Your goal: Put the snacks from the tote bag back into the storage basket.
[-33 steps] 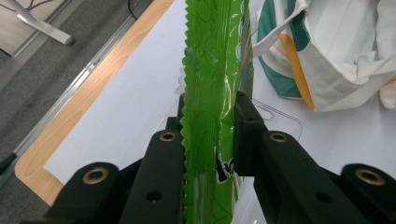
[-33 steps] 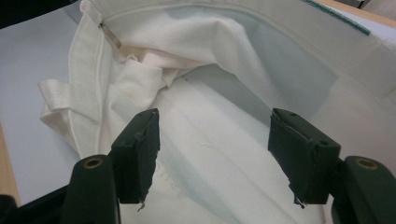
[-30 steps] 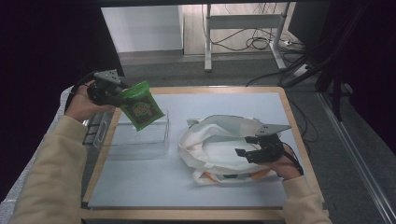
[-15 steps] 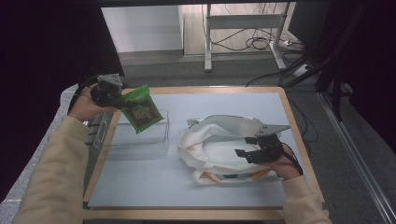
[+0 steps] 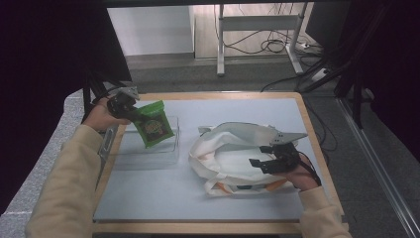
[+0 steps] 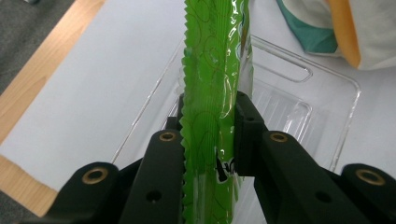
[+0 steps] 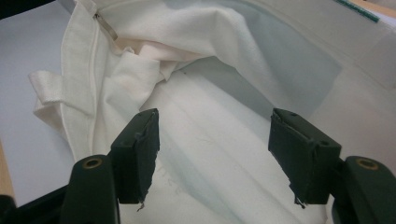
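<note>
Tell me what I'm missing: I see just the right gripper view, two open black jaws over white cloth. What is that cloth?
Observer: A white tote bag lying on the table mat, mouth open toward the left; the right gripper hovers over it.
Operator: And the other hand?
Observer: The left gripper is shut on a green snack packet.
Operator: Where is the packet?
Observer: Above a clear plastic tray, left of the bag.
</note>
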`<state>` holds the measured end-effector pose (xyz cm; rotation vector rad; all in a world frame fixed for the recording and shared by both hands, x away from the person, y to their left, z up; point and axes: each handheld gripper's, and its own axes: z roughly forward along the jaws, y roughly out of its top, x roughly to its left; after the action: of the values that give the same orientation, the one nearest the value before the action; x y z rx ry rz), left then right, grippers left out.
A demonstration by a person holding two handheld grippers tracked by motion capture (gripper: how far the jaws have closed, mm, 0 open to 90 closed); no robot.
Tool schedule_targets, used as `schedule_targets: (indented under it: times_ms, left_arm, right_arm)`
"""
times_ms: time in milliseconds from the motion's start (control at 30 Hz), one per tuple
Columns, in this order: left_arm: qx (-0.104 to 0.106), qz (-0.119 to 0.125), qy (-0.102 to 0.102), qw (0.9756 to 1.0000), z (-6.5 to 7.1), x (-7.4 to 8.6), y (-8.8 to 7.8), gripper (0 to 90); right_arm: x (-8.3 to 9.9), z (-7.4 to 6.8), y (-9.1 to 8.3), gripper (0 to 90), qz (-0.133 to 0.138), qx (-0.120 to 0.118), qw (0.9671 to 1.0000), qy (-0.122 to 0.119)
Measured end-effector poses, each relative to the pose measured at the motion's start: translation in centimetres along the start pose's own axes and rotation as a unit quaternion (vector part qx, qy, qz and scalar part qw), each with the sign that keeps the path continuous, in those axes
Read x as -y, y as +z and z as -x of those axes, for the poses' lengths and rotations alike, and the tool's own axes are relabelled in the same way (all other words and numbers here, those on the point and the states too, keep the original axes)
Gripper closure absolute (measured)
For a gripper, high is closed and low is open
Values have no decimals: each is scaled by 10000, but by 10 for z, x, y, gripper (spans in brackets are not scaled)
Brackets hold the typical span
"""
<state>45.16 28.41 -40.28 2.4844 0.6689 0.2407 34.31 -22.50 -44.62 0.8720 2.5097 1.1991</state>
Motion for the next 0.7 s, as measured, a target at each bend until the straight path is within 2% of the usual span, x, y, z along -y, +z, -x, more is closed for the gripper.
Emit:
schedule_targets:
  times_ms: [167, 367, 567, 700]
  left_arm:
    - [39, -190, 136, 9997, 0, -5, 15, 768]
    - [37, -266, 229, 9994, -2, -11, 30, 769]
    - [-299, -269, 305, 9987, -3, -21, 39, 752]
    - [-489, -229, 334, 9980, -3, -22, 44, 724]
  right_arm:
    - [0, 1, 0, 333, -9, 5, 10000, 2]
    - [1, 1, 0, 332, -27, 13, 10000, 25]
    - [2, 3, 1, 331, -30, 18, 10000, 10]
    - [2, 3, 0, 331, -26, 21, 10000, 15]
